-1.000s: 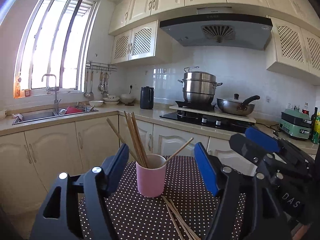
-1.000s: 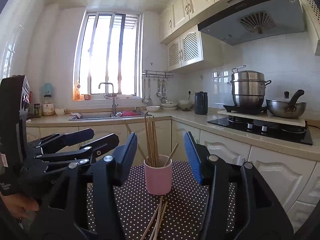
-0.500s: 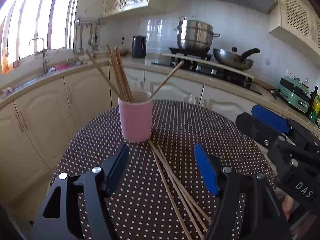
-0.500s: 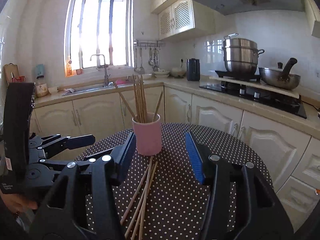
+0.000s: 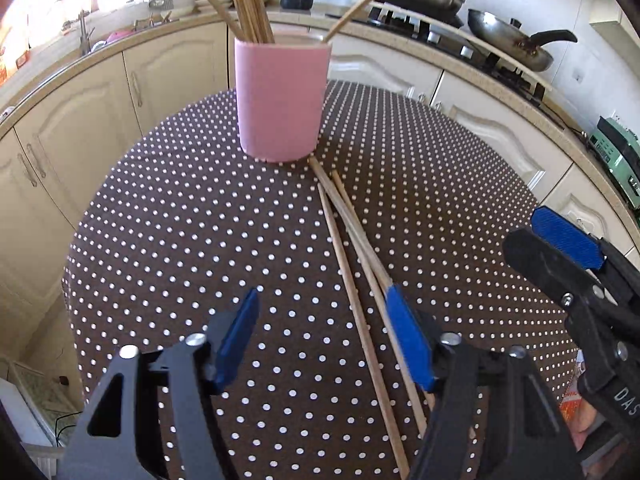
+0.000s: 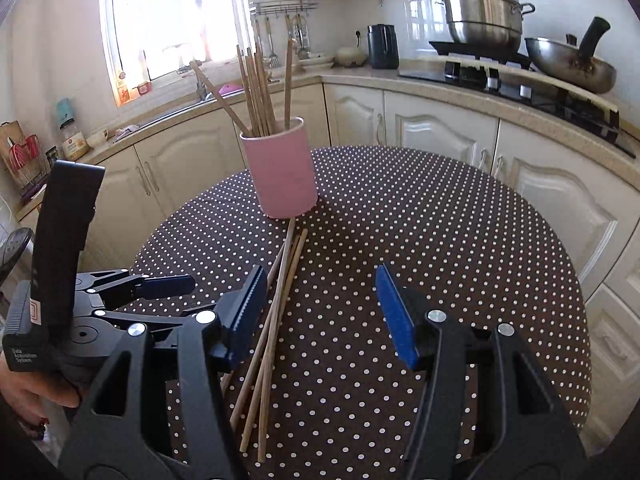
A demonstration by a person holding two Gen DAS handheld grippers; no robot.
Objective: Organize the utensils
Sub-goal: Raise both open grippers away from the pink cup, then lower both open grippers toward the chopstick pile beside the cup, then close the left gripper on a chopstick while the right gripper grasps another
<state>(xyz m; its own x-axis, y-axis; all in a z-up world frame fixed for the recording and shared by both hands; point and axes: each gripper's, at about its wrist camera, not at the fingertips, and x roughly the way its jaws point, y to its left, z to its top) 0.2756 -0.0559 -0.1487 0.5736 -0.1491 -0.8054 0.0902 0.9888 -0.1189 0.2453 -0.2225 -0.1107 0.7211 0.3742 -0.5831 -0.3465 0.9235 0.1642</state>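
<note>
The round table (image 6: 460,216) wears a brown polka-dot cloth. On it stands a pink cup (image 6: 280,172) full of chopsticks (image 6: 256,88), with loose chopsticks (image 5: 352,240) lying fanned at its foot. The left tongs (image 5: 320,340), just narrowing, and right tongs (image 6: 316,312), just widening, hang spread and empty above them.

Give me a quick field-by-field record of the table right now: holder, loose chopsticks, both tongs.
table: round, dark polka-dot cloth
holder: pink cup, upright, several chopsticks standing in it
loose chopsticks: a few lying flat in a loose bundle, far ends at the cup's base
left tongs: jaws just closing, still apart, nothing gripped, over the loose chopsticks
right tongs: jaws just opening, nothing gripped, beside the loose chopsticks
done: no, loose chopsticks not yet in cup
</note>
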